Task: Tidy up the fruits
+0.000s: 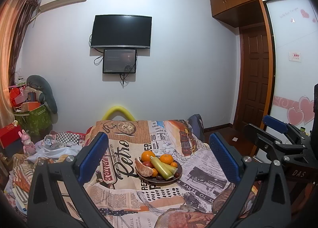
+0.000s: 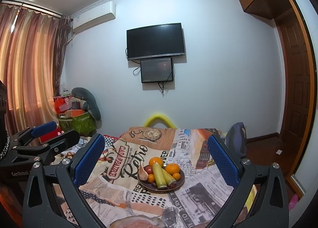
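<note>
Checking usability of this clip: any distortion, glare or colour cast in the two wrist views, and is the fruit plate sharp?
Left wrist: strong fisheye bending, dark corner vignette, faint glare on the TV, orange cast from the curtain; plate sharp. Right wrist: same bending, backlit curtain glows orange, plate sharp, evenly lit.

Fruit plate point(image 2: 179, 185) on table, R gripper point(image 2: 159, 160) jaws wide apart.

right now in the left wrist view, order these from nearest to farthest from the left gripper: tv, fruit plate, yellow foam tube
1. fruit plate, just ahead of the left gripper, on the cloth
2. yellow foam tube, beyond the table's far edge
3. tv, high on the back wall
</note>
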`<state>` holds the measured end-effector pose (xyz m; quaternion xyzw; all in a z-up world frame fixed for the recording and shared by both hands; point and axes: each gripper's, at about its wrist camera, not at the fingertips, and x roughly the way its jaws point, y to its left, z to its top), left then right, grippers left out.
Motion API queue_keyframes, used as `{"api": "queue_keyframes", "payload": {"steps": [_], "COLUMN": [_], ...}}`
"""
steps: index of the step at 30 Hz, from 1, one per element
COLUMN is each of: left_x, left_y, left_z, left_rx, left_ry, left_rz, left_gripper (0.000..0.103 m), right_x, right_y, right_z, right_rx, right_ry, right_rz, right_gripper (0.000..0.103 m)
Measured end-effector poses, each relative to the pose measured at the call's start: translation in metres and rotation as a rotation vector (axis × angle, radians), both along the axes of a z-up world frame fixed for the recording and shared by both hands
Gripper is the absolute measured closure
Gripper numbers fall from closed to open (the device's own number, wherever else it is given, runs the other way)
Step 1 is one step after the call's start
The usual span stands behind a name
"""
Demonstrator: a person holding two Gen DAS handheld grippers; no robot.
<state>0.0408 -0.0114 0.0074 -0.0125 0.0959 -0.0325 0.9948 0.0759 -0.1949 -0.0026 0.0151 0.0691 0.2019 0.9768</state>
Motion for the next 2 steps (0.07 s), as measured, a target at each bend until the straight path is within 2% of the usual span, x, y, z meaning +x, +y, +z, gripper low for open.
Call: {"api": "queue_keyframes", "payload": {"steps": [2], "left_x": [0.0011], "left_y": [0.0008], "left_z": [0.0007], "left_rx": [-0.001], "left_ry": [0.004], "left_rz": [0.001], "left_gripper": [0.000], "right_x": [0.0012], "right_y": [-0.0005], "right_z": [-0.0007], "right_rx": [0.001], "right_ry": [0.003], "right_rz": [-0.002], "right_gripper": [0.000]}}
